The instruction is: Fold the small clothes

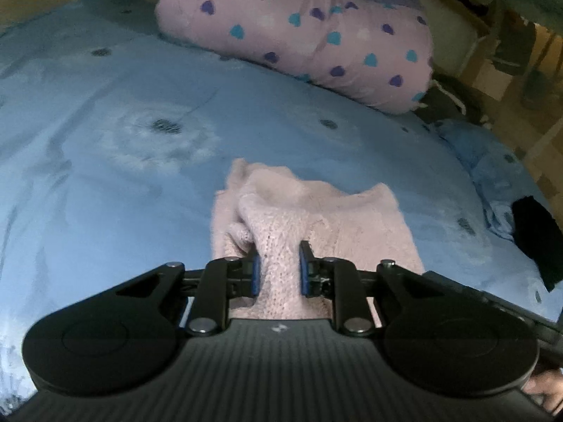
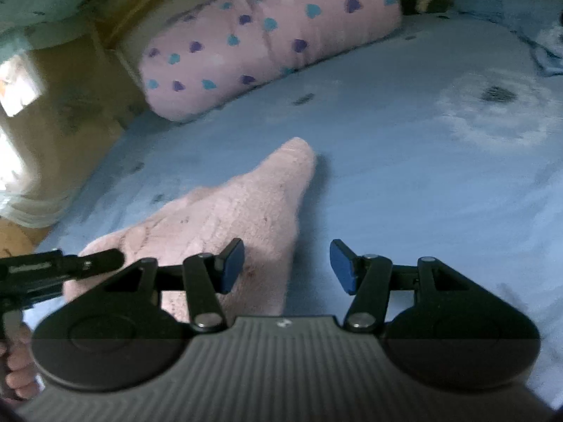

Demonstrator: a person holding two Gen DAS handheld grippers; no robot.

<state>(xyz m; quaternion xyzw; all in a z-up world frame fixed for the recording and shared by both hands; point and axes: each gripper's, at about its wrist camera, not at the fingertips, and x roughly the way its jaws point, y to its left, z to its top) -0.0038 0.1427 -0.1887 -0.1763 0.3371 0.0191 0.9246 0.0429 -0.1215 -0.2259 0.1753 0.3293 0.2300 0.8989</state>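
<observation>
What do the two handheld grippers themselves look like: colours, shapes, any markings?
Both match. The left gripper and right gripper each have black linkage arms with silver pivot pins, two round black housings and a ribbed grey body bearing a small pale logo. The finger pads are blue. No cables show. Bare fingers of the left hand grip a black handle.

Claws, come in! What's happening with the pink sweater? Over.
Left claw shut on pink sweater. Right claw open, empty, beside it. Heart pillow far back, nothing in the way.
</observation>
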